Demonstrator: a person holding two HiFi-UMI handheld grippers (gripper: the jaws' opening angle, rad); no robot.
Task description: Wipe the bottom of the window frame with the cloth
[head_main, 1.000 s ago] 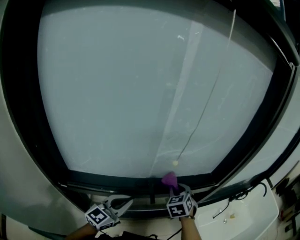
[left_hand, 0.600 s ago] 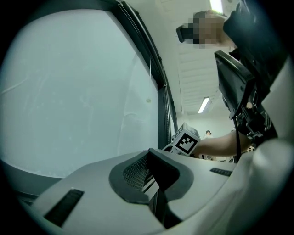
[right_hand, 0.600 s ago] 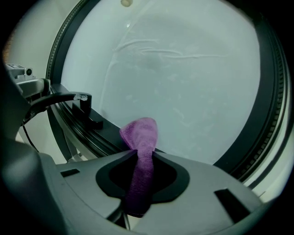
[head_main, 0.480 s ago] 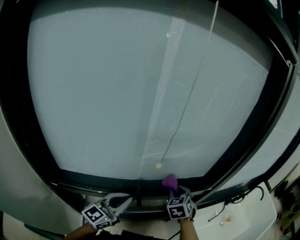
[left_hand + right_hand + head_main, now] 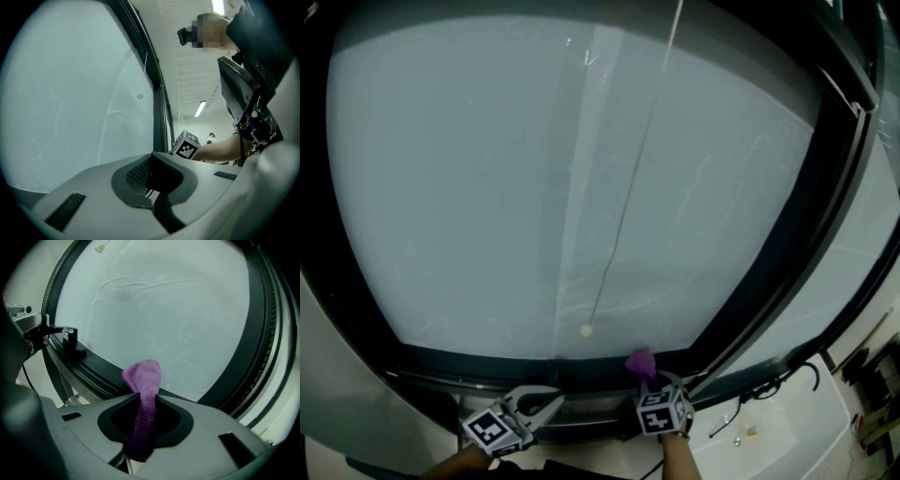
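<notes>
The cloth (image 5: 143, 376) is a purple, fuzzy microfiber sort of thing, bunched into a soft rounded nub. A narrow strip of it runs back between the grey plastic jaws of the right claw (image 5: 142, 403), which is clamped tight on it. The nub sits right against the bottom rail (image 5: 487, 364) of the window frame (image 5: 787, 244), pressing on its upper edge where the glass (image 5: 487, 187) starts. The frame is dark, smooth and matte, with ribbed grooves running along the rail. The glass is pale and frosted-looking, with a few faint streaks.

The left claw (image 5: 151, 171) has its 2 jaws pulled together with nothing between them. It hangs just below the bottom rail, off to the left of the cloth and not touching the rail. There's 1 black-and-white marker cube (image 5: 661, 412) on the right claw, also below the rail.

A thin cord (image 5: 628, 169) hangs down in front of the glass and ends in a little pale bead (image 5: 586, 329) just above the rail.

Compared with 1 s ago, the cloth has slid rightward along the rail. Back then the bead hung almost straight above it, and now the bead is clearly to its left. The grip on the cloth looks the same, and the left claw has kept its spot under the rail.
</notes>
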